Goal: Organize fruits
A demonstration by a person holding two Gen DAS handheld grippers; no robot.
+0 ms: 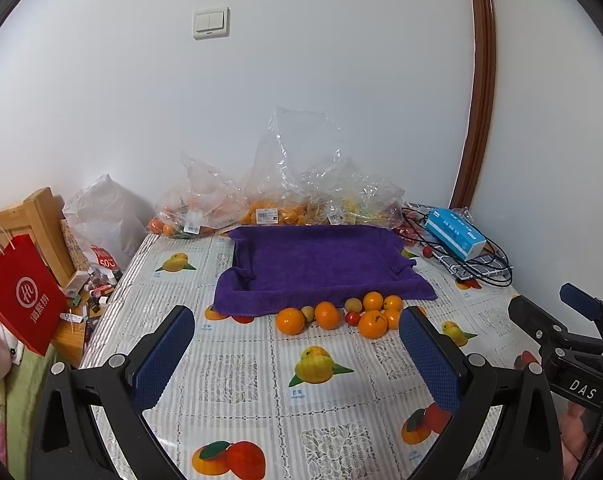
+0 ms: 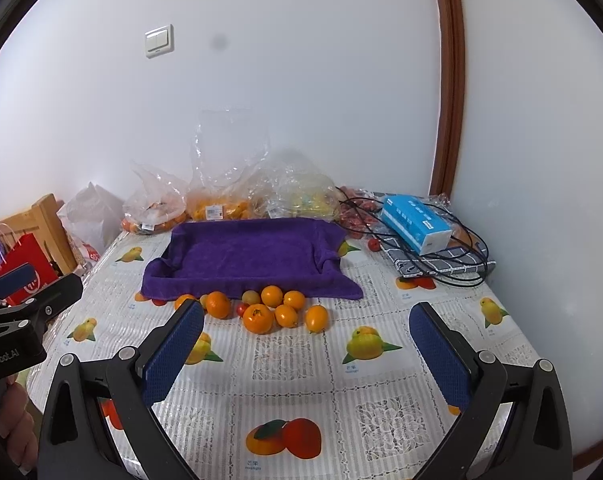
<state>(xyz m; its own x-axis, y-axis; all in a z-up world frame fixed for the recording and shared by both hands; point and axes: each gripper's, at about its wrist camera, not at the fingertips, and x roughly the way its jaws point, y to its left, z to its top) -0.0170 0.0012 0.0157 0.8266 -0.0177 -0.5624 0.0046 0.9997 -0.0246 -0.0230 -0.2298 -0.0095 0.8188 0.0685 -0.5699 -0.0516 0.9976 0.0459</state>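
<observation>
Purple cloth (image 1: 321, 260) lies over a shallow tray in the middle of the table (image 1: 237, 376), its edges hanging down on the near side. Just in front of this near edge sits a small heap of fruit (image 1: 341, 314): several oranges of different size, touching or almost touching each other, with two pale round fruits and one small red fruit between them. From the right camera, one oval orange (image 2: 316, 318) stands a little apart at the right end of the heap.

Behind the cloth, against the white wall, there are clear plastic bags (image 1: 285, 200) with more fruit inside; what kind is in the yellowish bag I cannot say for sure through the plastic. On the far right lies a blue tissue box (image 1: 455, 232) on a checked grey thing, with black cables (image 1: 485, 268) looped around it, and a few small red fruits lie near them. To the left of the table hangs a red paper bag (image 1: 21, 300).

Both tools are held above the near part of the table, well apart from the fruit. The left gripper (image 1: 297, 336) has its blue fingers spread wide, nothing between them. The right gripper (image 2: 307, 328) is spread wide in the same way and holds nothing. Each one is visible at the edge of the other's view.
</observation>
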